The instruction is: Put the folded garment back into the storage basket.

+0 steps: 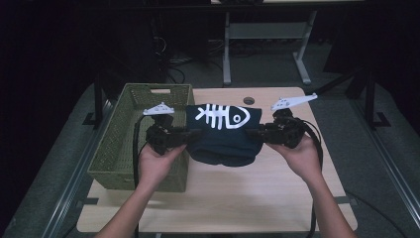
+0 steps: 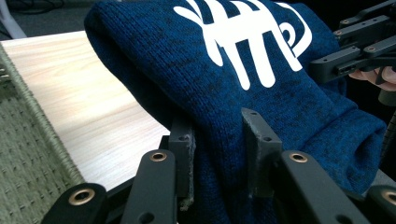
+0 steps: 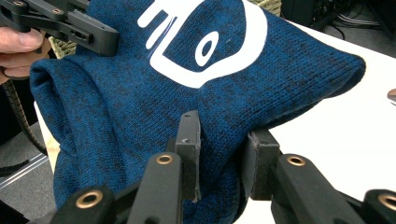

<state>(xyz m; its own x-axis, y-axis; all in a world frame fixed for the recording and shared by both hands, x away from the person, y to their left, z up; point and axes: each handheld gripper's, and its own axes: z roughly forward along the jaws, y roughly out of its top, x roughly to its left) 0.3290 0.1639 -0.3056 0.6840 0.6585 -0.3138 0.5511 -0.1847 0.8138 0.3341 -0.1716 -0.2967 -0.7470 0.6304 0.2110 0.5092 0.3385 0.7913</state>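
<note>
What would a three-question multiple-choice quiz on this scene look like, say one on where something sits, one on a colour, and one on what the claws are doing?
1. Where is the woven basket?
A. On the table's left side, beside the left claw
B. On the floor under the table
C. At the table's right edge

2. What colour is the fish-skeleton print on the sweater?
A. Yellow
B. White
C. Red

3. What are the two claws doing?
A. Both hang open above the basket
B. One grips the sweater, the other rests on the table
C. Each is clamped on a side of the folded sweater

Answers: 1 A, the high view shows the green basket on the wooden table, next to the left claw. 2 B, the print is white on dark blue knit. 3 C, knit fabric is pinched between the jaws of the left claw and of the right claw.
</note>
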